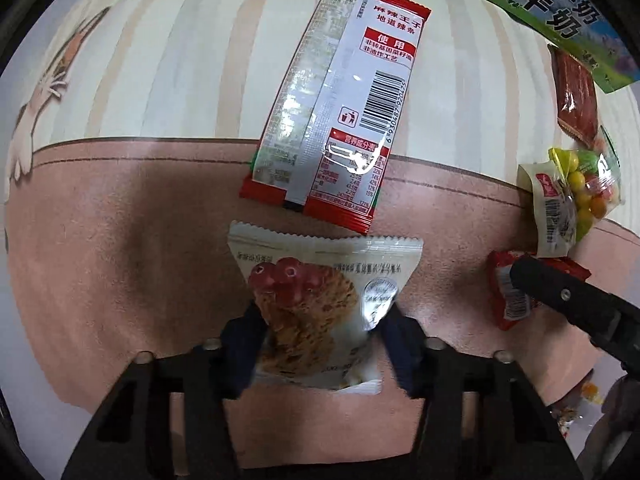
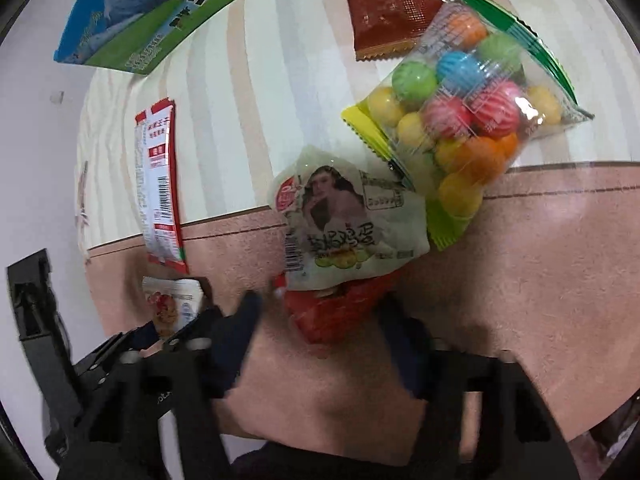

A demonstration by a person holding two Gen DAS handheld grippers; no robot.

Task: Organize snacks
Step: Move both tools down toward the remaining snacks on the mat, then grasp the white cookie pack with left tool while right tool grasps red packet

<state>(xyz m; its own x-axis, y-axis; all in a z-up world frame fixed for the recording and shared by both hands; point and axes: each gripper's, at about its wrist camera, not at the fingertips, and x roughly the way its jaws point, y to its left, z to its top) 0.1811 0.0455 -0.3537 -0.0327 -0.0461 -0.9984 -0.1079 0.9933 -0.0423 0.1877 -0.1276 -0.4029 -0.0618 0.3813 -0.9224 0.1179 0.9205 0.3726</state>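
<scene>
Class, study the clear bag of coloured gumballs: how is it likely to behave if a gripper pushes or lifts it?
The bag of gumballs probably shifts shape when pushed, since loose round balls fill it. Lifted by one sealed end, it would likely sag as the balls slide down. Its glossy film looks slippery, so the grip may slip.

Bright overhead glare, soft shadows, bowed fisheye edges, perhaps slight motion blur.

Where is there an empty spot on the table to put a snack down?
Free: the striped cloth between the cat picture and the long red-and-white packet; also the pink band left of the cookie packet. Crowded: the right side, where the gumball bag, egg packet and red packet overlap.
</scene>
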